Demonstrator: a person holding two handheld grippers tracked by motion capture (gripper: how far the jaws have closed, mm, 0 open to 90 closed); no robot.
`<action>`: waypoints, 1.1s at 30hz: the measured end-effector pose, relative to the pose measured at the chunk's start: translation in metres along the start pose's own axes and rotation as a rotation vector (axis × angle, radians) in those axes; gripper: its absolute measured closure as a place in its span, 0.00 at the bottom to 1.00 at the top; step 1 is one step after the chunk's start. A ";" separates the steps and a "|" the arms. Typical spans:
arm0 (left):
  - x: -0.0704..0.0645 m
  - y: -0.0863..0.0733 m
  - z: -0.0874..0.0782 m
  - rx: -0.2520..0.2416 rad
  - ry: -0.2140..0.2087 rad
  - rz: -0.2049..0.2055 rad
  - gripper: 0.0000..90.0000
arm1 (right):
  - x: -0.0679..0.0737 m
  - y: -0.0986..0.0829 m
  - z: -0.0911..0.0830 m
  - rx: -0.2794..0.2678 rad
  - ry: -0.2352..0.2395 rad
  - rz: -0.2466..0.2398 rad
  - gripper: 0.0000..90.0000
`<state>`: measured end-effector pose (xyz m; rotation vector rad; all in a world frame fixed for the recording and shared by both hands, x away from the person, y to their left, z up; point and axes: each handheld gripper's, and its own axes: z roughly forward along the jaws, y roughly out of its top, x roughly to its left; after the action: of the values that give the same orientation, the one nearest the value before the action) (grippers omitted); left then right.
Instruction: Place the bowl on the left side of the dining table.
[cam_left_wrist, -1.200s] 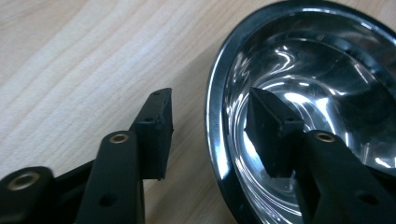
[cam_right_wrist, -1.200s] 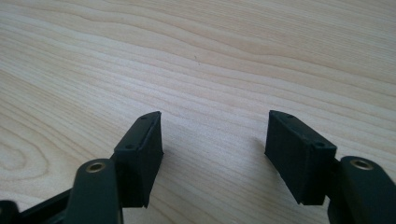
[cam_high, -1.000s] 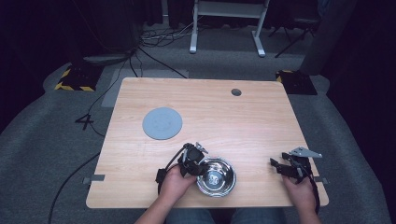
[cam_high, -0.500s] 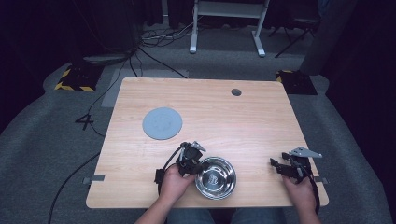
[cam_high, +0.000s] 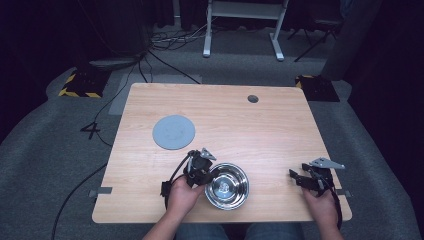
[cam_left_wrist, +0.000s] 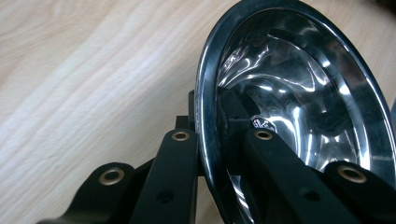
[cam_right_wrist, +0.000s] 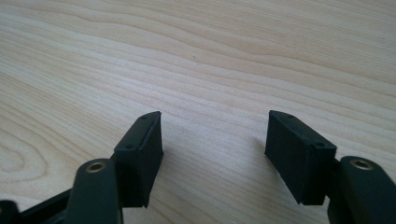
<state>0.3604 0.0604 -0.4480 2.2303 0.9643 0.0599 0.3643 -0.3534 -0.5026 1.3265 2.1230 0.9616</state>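
Your left hand-held gripper (cam_high: 206, 172) is clamped on the bowl (cam_high: 227, 186) rim at 9 o'clock; the bowl sits at the bench (cam_high: 280, 135) near edge. Grasp done, moving it remains. Your right hand-held gripper (cam_high: 298, 177) rests open, empty.

A steel bowl (cam_high: 227, 185) and a grey disc (cam_high: 173, 132) are carried by the tabletop (cam_high: 260, 135); the bowl's rim is clamped between the left fingers (cam_left_wrist: 180, 158).

In my left gripper view, the bowl (cam_left_wrist: 299, 107) is cut off at the right and bottom edges; its rim hides one jaw tip.
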 end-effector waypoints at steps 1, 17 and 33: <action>0.001 0.000 -0.003 -0.007 0.015 -0.003 0.96 | 0.000 0.000 0.000 0.001 -0.002 0.001 0.41; 0.020 0.014 -0.053 -0.070 0.117 -0.002 0.95 | 0.002 0.001 0.000 0.000 0.000 0.012 0.41; 0.051 0.029 -0.069 -0.100 0.131 -0.052 0.95 | 0.001 0.000 0.000 -0.001 -0.002 0.011 0.41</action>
<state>0.3951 0.1200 -0.3891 2.1297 1.0661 0.2280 0.3642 -0.3520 -0.5025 1.3398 2.1151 0.9658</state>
